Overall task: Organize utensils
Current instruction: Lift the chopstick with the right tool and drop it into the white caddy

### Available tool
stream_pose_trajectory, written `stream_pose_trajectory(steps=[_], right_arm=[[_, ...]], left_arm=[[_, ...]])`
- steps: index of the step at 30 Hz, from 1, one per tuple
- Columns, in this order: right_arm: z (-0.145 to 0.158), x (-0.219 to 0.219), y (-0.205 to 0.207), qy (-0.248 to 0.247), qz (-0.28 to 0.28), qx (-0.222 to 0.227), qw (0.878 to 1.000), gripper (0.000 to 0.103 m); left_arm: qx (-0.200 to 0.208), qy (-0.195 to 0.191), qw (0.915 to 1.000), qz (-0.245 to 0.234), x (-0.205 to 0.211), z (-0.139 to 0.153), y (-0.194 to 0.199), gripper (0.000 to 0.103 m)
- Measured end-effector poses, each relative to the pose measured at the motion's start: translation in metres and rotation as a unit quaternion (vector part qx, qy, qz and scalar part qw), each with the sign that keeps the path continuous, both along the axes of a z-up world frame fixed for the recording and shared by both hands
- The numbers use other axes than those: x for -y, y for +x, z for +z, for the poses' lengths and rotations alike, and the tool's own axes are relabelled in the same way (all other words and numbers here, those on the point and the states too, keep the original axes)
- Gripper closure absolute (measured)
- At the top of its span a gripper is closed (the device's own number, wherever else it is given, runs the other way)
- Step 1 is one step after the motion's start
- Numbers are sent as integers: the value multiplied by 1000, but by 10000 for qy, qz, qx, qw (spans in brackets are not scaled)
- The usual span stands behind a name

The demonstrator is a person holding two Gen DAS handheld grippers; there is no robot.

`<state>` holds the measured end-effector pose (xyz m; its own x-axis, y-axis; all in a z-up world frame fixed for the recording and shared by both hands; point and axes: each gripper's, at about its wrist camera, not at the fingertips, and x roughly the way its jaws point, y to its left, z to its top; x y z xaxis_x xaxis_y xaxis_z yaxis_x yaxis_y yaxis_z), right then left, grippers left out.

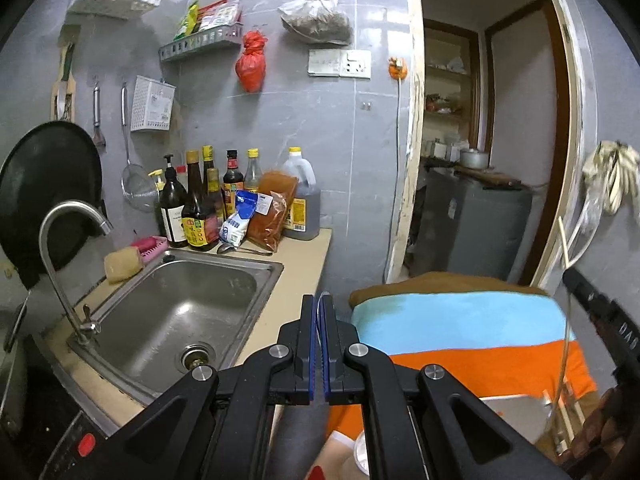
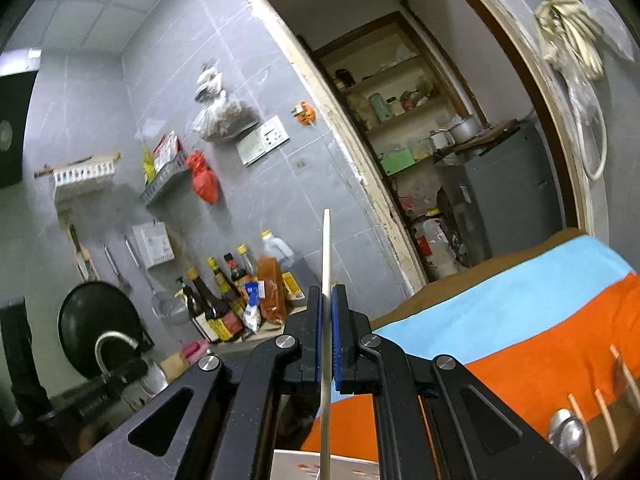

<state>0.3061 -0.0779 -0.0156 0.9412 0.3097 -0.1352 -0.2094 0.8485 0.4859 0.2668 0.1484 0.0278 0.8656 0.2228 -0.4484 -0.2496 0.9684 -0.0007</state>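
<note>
My right gripper [image 2: 327, 294] is shut on a pale wooden chopstick [image 2: 325, 248], which stands almost upright and sticks out above and below the fingers. It shows in the left wrist view at the right edge as a thin stick [image 1: 564, 240] above the black gripper body [image 1: 600, 312]. My left gripper [image 1: 319, 300] is shut on the thin rim of something clear, a transparent edge [image 1: 565, 344] curves down at the right. More chopsticks [image 2: 604, 416] and a metal spoon [image 2: 566, 436] lie at the lower right on the striped cloth [image 2: 520, 320].
A steel sink [image 1: 180, 304] with a tap [image 1: 64, 240] is at the left. Sauce bottles [image 1: 200, 208] and bags stand behind it, with a spoon [image 1: 240, 249] on the counter. A black pan [image 1: 48, 184], strainer and white utensil holder [image 1: 152, 104] hang on the wall. A doorway [image 1: 480, 140] opens ahead.
</note>
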Motion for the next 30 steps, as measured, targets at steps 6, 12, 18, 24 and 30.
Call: stream_pose_trajectory(steps=[6, 12, 18, 24, 30], right_arm=[[-23, -8, 1, -12, -141, 48, 9999, 99], [-31, -19, -1, -163, -167, 242, 9994, 99], [-33, -28, -7, -387, 46, 274, 9989, 99], [-39, -20, -10, -425, 352, -132, 9984, 97], [-41, 2, -19, -259, 340, -339, 9985, 68]], left_arm=[[-80, 216, 9997, -9, 13, -20, 4, 100], [-172, 329, 9993, 60, 20, -34, 5, 100], [-282, 169, 9994, -142, 22, -37, 3, 99], [-573, -467, 9956, -569, 21, -46, 0, 97], [-637, -635, 9927, -808, 29, -44, -4, 95]])
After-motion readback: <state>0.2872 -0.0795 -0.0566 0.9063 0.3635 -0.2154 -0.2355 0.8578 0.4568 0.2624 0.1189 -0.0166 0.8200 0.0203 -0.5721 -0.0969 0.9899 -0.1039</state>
